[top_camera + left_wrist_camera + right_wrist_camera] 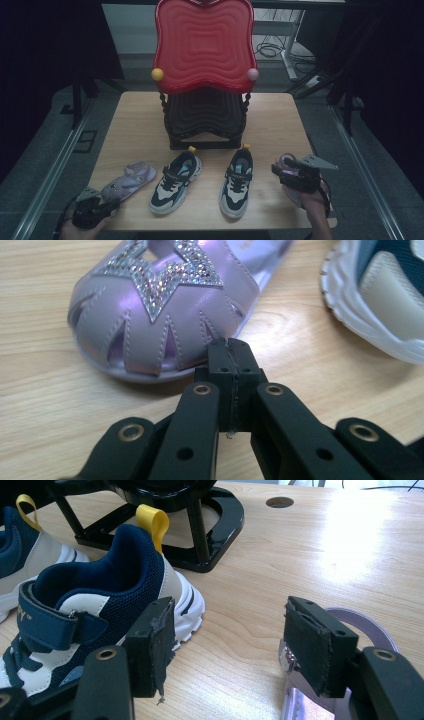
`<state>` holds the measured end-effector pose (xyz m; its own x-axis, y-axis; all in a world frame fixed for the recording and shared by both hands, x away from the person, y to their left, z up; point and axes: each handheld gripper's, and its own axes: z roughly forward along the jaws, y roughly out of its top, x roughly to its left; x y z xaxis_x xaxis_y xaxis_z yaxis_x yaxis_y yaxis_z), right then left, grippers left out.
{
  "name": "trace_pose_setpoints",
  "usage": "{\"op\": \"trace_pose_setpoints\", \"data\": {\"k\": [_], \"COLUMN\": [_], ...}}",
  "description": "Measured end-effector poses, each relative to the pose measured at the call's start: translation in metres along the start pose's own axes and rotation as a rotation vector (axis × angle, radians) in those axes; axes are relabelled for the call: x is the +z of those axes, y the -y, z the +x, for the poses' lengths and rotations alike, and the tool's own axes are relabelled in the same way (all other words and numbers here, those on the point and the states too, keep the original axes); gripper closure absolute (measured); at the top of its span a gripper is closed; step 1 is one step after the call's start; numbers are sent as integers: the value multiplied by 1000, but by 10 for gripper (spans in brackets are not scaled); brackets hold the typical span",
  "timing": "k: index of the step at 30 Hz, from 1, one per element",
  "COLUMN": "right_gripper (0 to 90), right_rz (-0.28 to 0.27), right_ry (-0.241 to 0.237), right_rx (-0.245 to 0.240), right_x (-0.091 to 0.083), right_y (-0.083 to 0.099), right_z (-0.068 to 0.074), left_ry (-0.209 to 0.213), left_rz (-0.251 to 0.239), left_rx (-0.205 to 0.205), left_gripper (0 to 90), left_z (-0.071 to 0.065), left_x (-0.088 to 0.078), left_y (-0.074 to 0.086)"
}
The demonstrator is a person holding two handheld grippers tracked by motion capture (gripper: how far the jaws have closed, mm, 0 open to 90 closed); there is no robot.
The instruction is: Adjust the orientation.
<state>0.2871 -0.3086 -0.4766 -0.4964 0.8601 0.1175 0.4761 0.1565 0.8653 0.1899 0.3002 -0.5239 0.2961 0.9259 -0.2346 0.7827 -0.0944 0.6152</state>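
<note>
High view shows a wooden table (130, 120) with a two-tier shoe rack at its far side, red top shelf (204, 42) tilted toward the camera above a black lower shelf (205, 117). Four shoes lie in a row along the near edge: a lilac sandal (129, 181) at the left, two navy-and-white sneakers in the middle, left sneaker (176, 182) and right sneaker (238, 181), and a second lilac sandal (290, 180) at the right, mostly covered by the right gripper (287, 172). The left gripper (102, 207) sits at the near left corner, just beside the toe of the left sandal.

Left gripper view has the jaws pressed flat together with nothing between them, their tips just short of the sandal's toe (150, 335), which bears a rhinestone star (160, 270); whether they touch it I cannot tell.

Right gripper view has the jaws standing wide apart over bare table, the right sneaker (90, 615) with its yellow heel loop (152, 522) beside one jaw, the second sandal's lilac rim (360, 622) behind the other
</note>
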Motion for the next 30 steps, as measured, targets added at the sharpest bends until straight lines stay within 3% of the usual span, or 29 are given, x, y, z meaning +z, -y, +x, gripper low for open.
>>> {"op": "trace_pose_setpoints", "data": {"k": [16,22,30], "right_gripper": [374,375,374], "right_rz": [4,4,3], "right_ry": [4,5,7], "right_rx": [3,1,5], "right_x": [1,1,0], "right_y": [1,2,1], "right_z": [-1,-1,-1], "left_ry": [-13,-56,-62], "left_rz": [3,2,7], "left_rx": [-34,-58,-69], "left_gripper": [900,900,900], "left_z": [23,37,49], "left_x": [-2,-2,2], "left_y": [-8,-11,-20]}}
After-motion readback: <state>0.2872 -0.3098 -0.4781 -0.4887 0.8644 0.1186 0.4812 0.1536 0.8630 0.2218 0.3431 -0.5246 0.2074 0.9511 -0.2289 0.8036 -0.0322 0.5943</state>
